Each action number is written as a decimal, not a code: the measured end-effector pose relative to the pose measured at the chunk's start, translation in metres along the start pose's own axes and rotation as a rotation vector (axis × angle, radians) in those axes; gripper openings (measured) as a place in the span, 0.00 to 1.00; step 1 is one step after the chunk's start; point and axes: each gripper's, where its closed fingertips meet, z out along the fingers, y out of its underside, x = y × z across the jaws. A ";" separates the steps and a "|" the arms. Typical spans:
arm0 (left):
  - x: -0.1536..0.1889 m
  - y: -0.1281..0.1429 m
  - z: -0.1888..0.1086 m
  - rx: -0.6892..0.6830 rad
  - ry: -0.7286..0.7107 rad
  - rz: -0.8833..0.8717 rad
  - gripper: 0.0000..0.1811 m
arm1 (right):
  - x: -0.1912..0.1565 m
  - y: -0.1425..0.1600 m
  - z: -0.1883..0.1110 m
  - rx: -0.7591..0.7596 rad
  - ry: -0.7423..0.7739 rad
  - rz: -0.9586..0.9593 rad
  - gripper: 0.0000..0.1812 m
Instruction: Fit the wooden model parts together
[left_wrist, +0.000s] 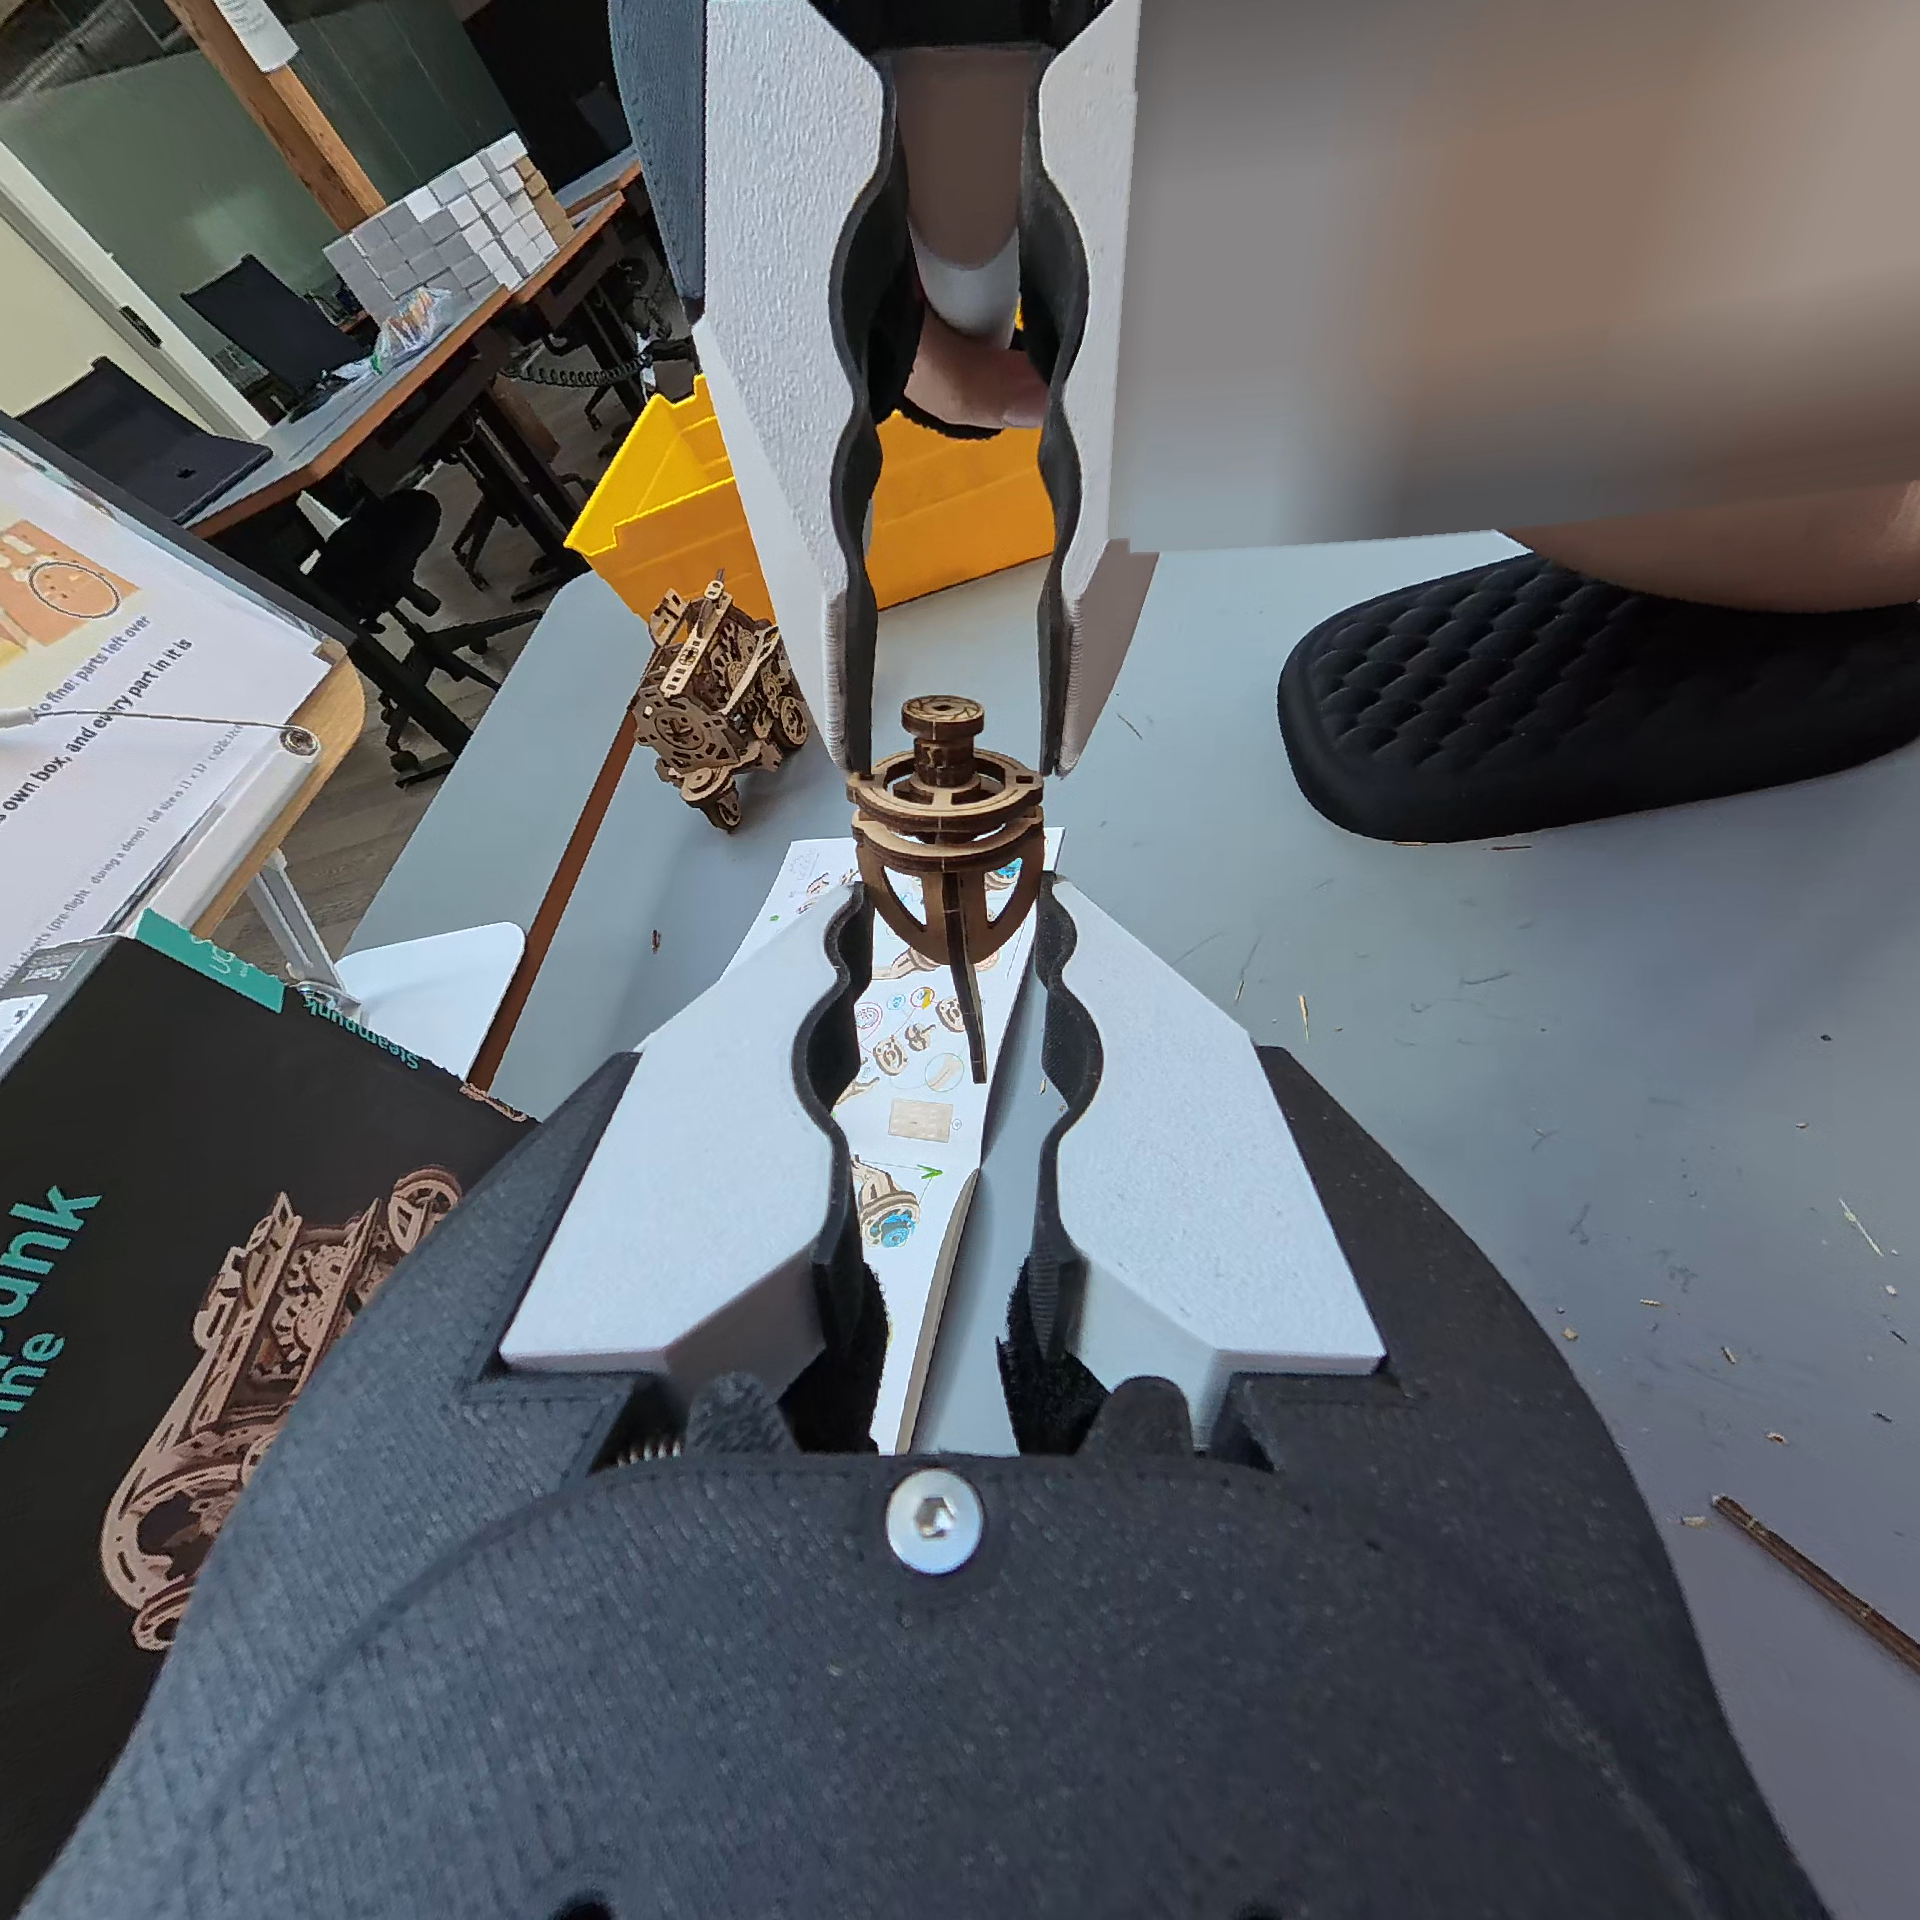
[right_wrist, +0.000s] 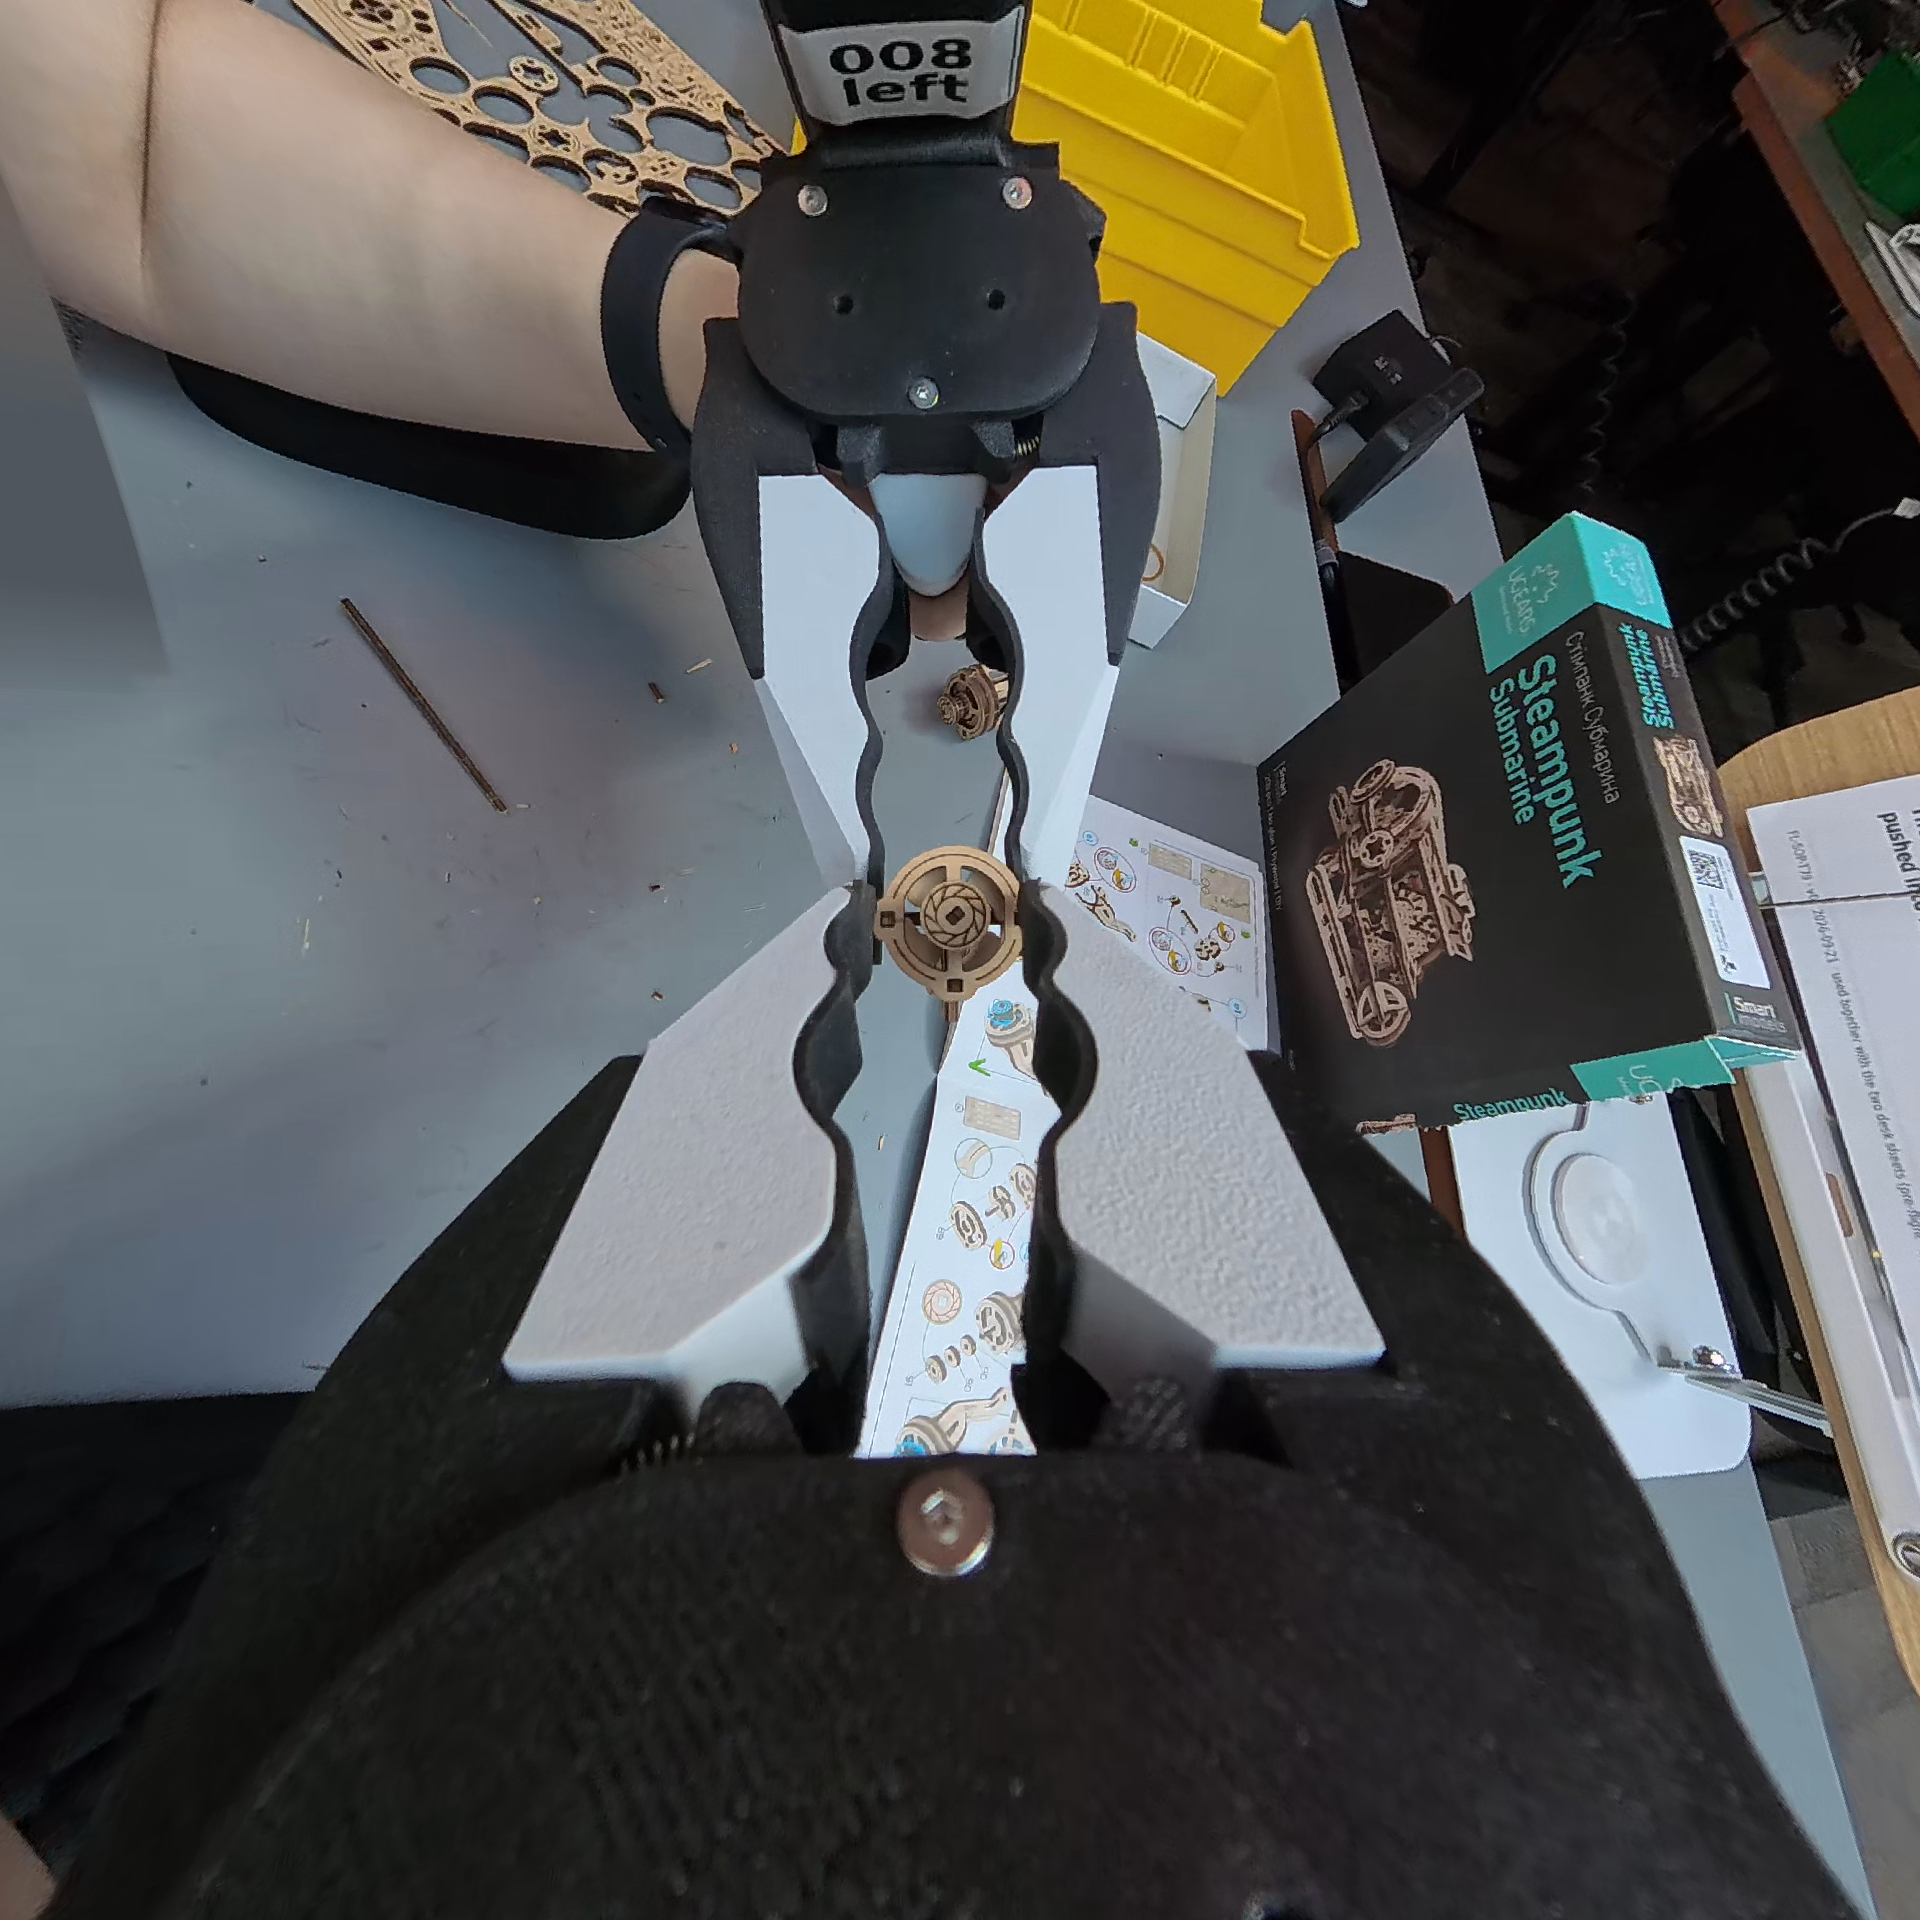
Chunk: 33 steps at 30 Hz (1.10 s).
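So I'm looking at the little wooden model piece (left_wrist: 943, 831) hanging in mid-air above the grey worktop (left_wrist: 1455, 1039), right over the open instruction booklet (left_wrist: 914, 1101). The right hand-held gripper (left_wrist: 954, 764) is coming down from above and pinching the ring-shaped top of the piece between its fingertips, jaws narrow and touching it on both sides. In the right wrist view the same piece (right_wrist: 948, 925) is sitting between those tips, seen from straight above. My left hand-held gripper (left_wrist: 945, 914) is sitting just below with its jaws partly open around the pointed lower half of the piece; I honestly can't tell if the pads are touching it or just flanking it. A finished wooden model (left_wrist: 722, 701) is standing on the worktop near the yellow bin (left_wrist: 665, 499), well apart from the action. The dark kit box (right_wrist: 1496, 831) is leaning on the side, and a thin wooden stick (right_wrist: 421, 704) is lying on the worktop.
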 end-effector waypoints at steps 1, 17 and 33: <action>0.000 -0.001 0.000 0.001 -0.001 0.000 0.16 | 0.001 -0.001 0.001 0.003 0.007 0.001 0.15; -0.015 -0.027 -0.020 0.194 0.053 -0.263 0.16 | 0.020 -0.024 -0.036 0.220 0.097 0.032 0.18; -0.020 -0.029 -0.021 0.252 0.203 -0.618 0.16 | 0.023 -0.028 -0.025 0.246 0.084 0.060 0.19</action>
